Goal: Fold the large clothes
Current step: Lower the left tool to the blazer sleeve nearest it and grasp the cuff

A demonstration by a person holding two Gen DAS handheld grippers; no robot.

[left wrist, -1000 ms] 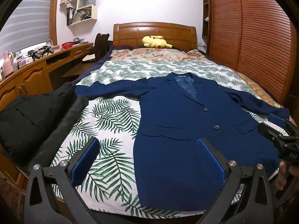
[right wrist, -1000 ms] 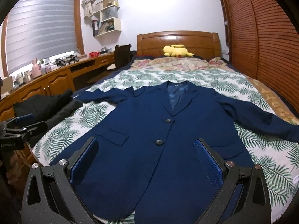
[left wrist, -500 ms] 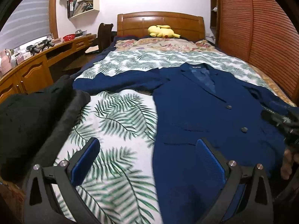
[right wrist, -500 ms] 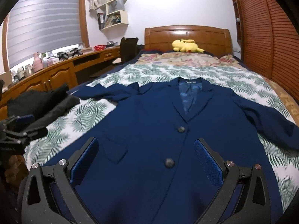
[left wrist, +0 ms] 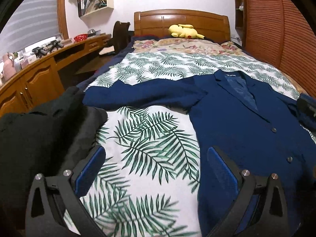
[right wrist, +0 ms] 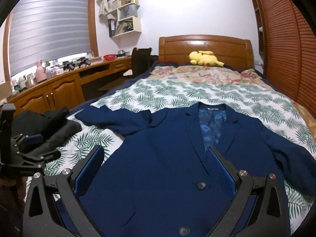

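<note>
A smooth navy blazer is spread flat on leaf-print bedding; a black garment is heaped at nine o'clock. The left gripper and right gripper are held released.

Matt navy cloth blazer, glossy wood headboard.

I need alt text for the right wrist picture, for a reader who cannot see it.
A navy blazer lies flat and buttoned on a leaf-print bedspread, with the open right gripper just above its front. A black garment lies on the left.
</note>
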